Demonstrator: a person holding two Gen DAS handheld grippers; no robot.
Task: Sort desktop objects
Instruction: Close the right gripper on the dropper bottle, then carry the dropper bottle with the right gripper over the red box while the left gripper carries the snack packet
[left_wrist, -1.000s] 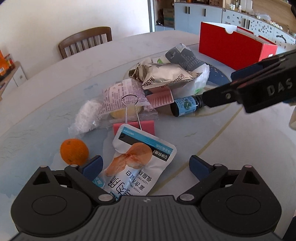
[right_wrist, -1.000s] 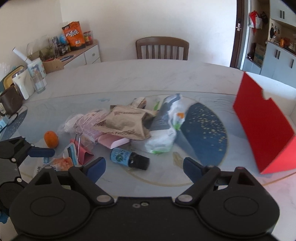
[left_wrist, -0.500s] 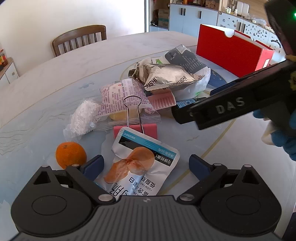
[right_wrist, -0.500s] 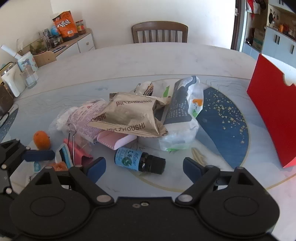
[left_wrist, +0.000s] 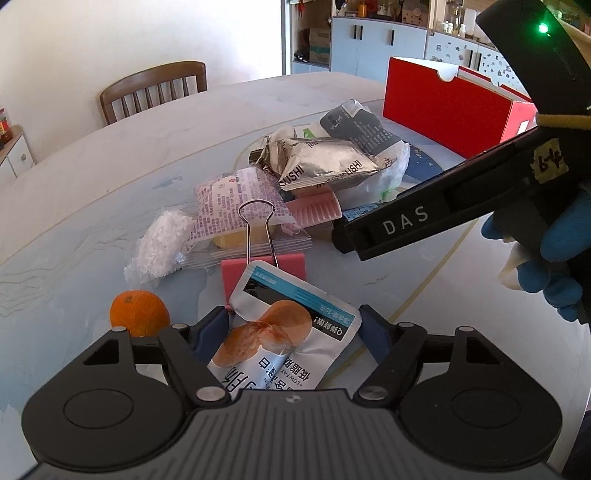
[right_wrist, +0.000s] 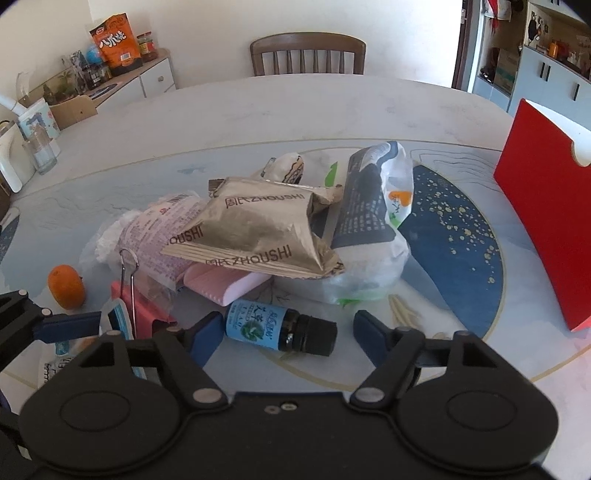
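Right claw (right_wrist: 282, 330) is spread, straddling the small dark bottle (right_wrist: 280, 329) lying on its side, bottom centre of the right wrist view. The bottle is round, so it can roll or squirt out if the blue pads (right_wrist: 201, 338) land off-centre or on the cap. Pink comb (right_wrist: 225, 282) lies just above and may get nudged.

Left claw (left_wrist: 293, 336) is also spread, around the white snack pouch (left_wrist: 280, 339), bottom centre of its view. Slick film can buckle or slip. Pink binder clip (left_wrist: 264, 264) touches its top edge, orange (left_wrist: 138, 312) sits close left; both could get dragged across the tabletop (left_wrist: 110, 177).
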